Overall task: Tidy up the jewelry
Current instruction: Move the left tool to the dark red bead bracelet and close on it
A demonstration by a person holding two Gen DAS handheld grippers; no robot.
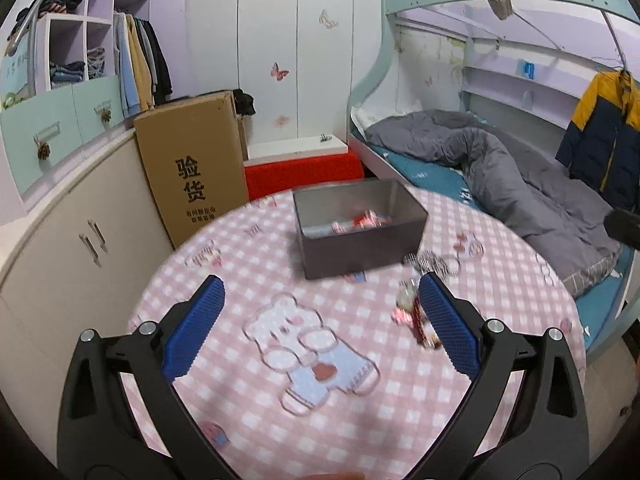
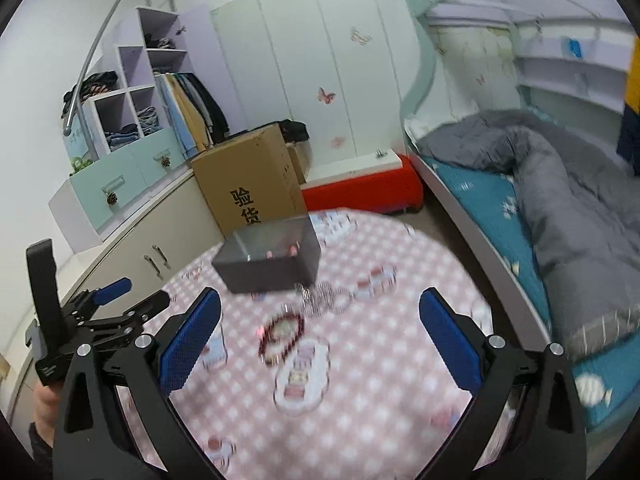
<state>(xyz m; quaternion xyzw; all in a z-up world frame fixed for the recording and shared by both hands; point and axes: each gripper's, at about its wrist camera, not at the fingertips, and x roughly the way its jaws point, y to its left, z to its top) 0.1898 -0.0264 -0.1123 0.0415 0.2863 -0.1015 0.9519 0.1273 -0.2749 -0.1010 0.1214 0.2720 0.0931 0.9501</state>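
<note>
A dark grey open box (image 1: 360, 232) stands at the far side of a round table with a pink checked cloth (image 1: 248, 264); red and white pieces lie inside it. The box also shows in the right wrist view (image 2: 268, 268). A red beaded bracelet (image 2: 280, 336) and silvery rings (image 2: 324, 300) lie on the cloth in front of the box. In the left wrist view the bracelet (image 1: 416, 316) lies beside the right fingertip. My left gripper (image 1: 320, 292) is open and empty above the cloth. My right gripper (image 2: 320, 312) is open and empty above the bracelet. The left gripper (image 2: 120, 300) appears at the left of the right view.
A tall cardboard box (image 1: 196, 164) and a red bench (image 1: 304, 172) stand behind the table. A cabinet with drawers (image 1: 72, 216) runs along the left. A bunk bed with a grey quilt (image 1: 520, 176) is on the right.
</note>
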